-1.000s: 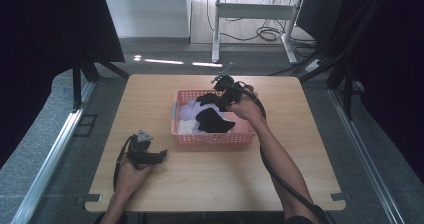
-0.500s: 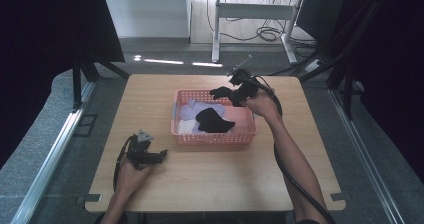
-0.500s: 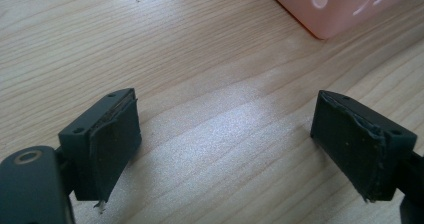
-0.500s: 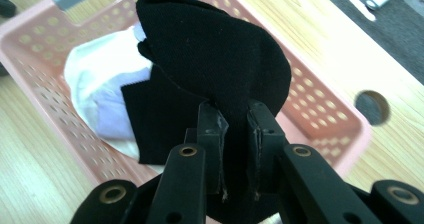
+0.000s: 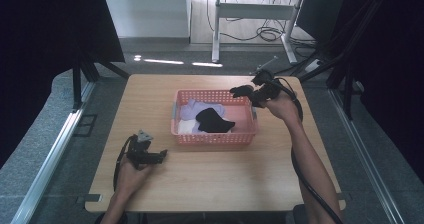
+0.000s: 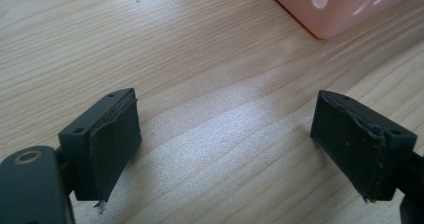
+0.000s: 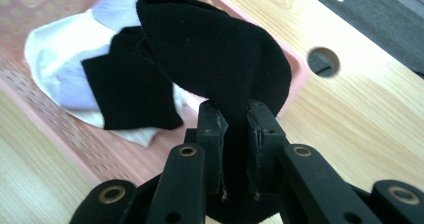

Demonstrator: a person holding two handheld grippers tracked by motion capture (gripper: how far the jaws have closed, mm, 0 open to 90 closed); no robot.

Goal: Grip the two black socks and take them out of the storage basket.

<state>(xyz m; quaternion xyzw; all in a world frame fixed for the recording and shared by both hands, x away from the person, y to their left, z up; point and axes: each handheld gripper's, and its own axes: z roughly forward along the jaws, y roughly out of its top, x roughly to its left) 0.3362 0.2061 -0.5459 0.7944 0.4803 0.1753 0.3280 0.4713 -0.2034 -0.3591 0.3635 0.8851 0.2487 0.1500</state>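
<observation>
A pink perforated basket (image 5: pixel 215 136) stands in the middle of the wooden table and holds a lilac cloth (image 5: pixel 196 107), a white cloth (image 5: pixel 185 127) and a black sock (image 5: pixel 214 120). My right gripper (image 5: pixel 245 90) hangs above the basket's far right corner, shut on a second black sock (image 7: pixel 215 54) that stands up between its jaws. In the right gripper view the basket (image 7: pixel 65 129) lies below with the other black sock (image 7: pixel 127 91) on the white cloth (image 7: pixel 52 51). My left gripper (image 5: pixel 156 156) rests on the table left of the basket, open, with bare wood between its pads (image 6: pixel 112 139).
A corner of the basket (image 6: pixel 345 9) shows at the top right of the left gripper view. A round cable hole (image 7: pixel 323 62) is cut in the table (image 5: pixel 215 184) near its far right edge. Beyond the table stand a desk frame and cables (image 5: pixel 260 31) on the floor.
My right gripper has lifted the black sock out of the basket and carried it right, toward the basket's far right corner. The left gripper has stayed put.
</observation>
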